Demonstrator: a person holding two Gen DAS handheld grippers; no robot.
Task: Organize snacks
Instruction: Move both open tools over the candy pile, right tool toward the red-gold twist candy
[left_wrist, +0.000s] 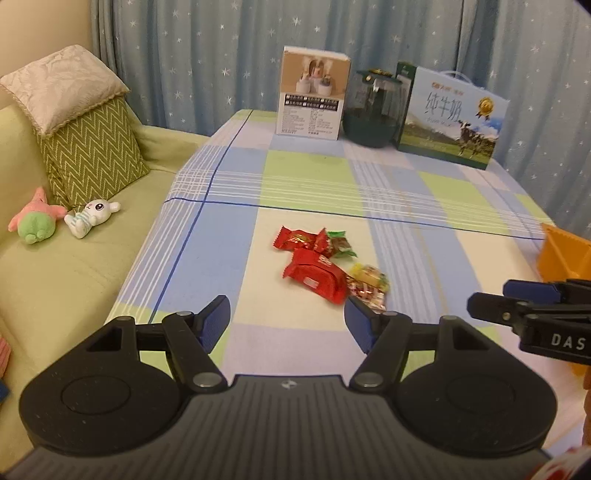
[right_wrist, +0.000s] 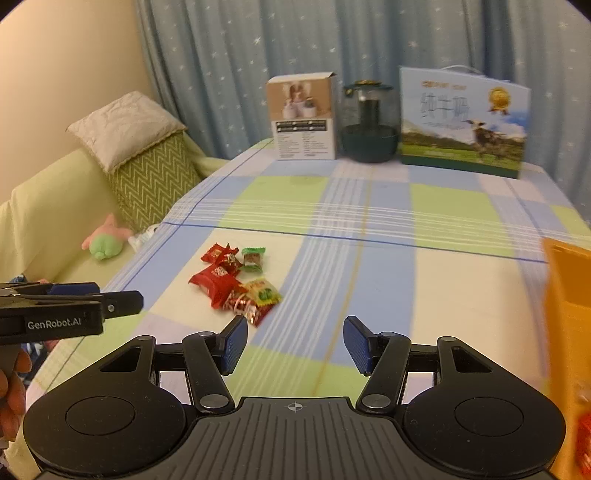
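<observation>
A small heap of wrapped snacks lies on the checked tablecloth (left_wrist: 310, 184). In it are a large red packet (left_wrist: 317, 278), a smaller red one (left_wrist: 297, 238), a green candy (left_wrist: 341, 243) and a yellow-green packet (left_wrist: 369, 275). My left gripper (left_wrist: 288, 323) hovers just short of the heap, open, with nothing between its blue pads. In the right wrist view the heap (right_wrist: 229, 284) lies ahead to the left. My right gripper (right_wrist: 295, 345) is open and empty over bare cloth. Each gripper shows side-on in the other's view: the right gripper (left_wrist: 491, 295) and the left gripper (right_wrist: 114, 293).
An orange bin (right_wrist: 569, 332) stands at the table's right edge. Along the back stand a white box (left_wrist: 312, 94), a dark glass jar (left_wrist: 373, 107) and a blue milk carton (left_wrist: 452, 116). A sofa (left_wrist: 55, 277) with cushions and plush toys is on the left.
</observation>
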